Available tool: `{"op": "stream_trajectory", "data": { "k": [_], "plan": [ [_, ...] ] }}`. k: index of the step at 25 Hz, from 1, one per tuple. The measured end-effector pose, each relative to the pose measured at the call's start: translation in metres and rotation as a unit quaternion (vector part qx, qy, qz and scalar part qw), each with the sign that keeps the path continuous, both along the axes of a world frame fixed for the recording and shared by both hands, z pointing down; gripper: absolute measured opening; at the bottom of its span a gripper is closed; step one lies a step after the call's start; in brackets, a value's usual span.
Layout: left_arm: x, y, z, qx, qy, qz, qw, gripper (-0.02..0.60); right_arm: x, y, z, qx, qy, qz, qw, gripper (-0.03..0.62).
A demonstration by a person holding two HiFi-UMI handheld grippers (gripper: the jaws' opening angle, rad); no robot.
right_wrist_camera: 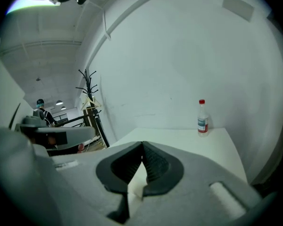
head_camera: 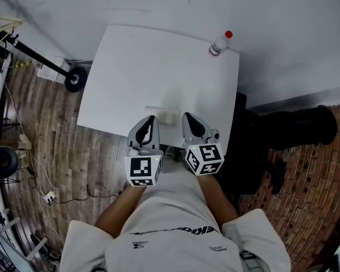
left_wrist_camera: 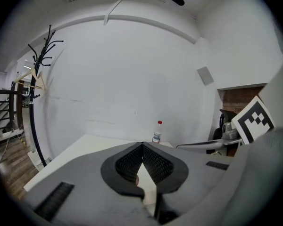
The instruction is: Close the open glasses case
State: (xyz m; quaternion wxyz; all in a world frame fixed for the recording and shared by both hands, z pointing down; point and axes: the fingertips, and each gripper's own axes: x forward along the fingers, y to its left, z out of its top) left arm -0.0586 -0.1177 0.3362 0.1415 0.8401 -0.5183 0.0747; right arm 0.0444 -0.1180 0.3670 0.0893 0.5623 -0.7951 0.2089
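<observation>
Head view: the pale, flat rectangular glasses case (head_camera: pixel 162 115) lies low-centre on the white square worktop (head_camera: pixel 141 67), near its front edge. It sits just ahead of my left hand-held gripper (head_camera: pixel 152 122) and right hand-held gripper (head_camera: pixel 188 119). I cannot tell whether its lid is up.

Left gripper view: jaws together at the tips, gripping nothing.

Right gripper view: the same.

My worry is that a blind push could slide the light case off that near edge.
</observation>
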Motion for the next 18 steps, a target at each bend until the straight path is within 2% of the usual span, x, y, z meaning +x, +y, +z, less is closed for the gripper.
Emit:
{"op": "stream_trajectory", "data": {
  "k": [6, 18],
  "plan": [
    [0.005, -0.001, -0.028, 0.012, 0.010, 0.007, 0.9999, -0.002, 0.001, 0.003, -0.032, 0.034, -0.006, 0.006, 0.999, -0.009],
    [0.012, 0.001, -0.058, 0.038, 0.004, 0.026, 0.9989, -0.002, -0.004, 0.006, -0.074, 0.078, -0.007, -0.004, 0.997, -0.009]
  ]
}}
